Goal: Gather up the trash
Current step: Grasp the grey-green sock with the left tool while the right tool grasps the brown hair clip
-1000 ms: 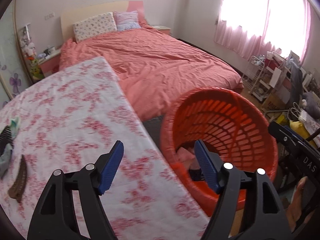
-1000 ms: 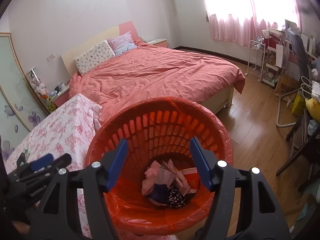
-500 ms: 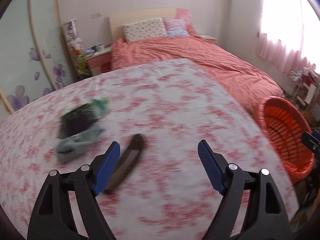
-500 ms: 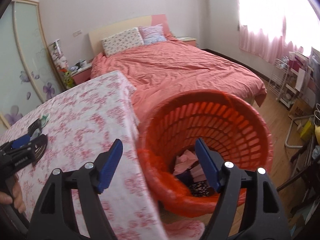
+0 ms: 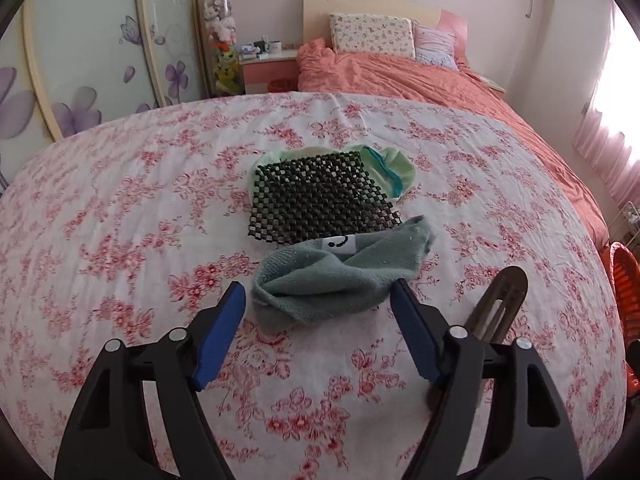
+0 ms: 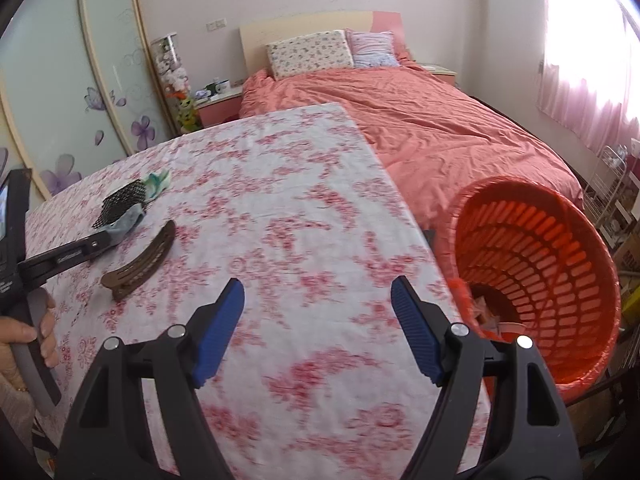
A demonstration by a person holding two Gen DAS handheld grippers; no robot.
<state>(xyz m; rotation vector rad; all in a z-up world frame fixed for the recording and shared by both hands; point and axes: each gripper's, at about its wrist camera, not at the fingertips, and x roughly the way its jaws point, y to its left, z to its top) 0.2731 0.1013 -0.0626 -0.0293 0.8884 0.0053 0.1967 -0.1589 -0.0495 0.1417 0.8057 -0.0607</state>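
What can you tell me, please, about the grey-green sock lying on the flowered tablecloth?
The sock is a soft, fuzzy knit in muted grey-green, crumpled and folded over itself, with a small white label bearing a dark mark near its upper fold. It lies flat on the flowered tablecloth, its far edge overlapping the near edge of the black mesh mat. The left gripper is right at it, jaws closing, the sock's near end between the blue pads but not yet pinched. The brown hair clip lies apart, to its right.
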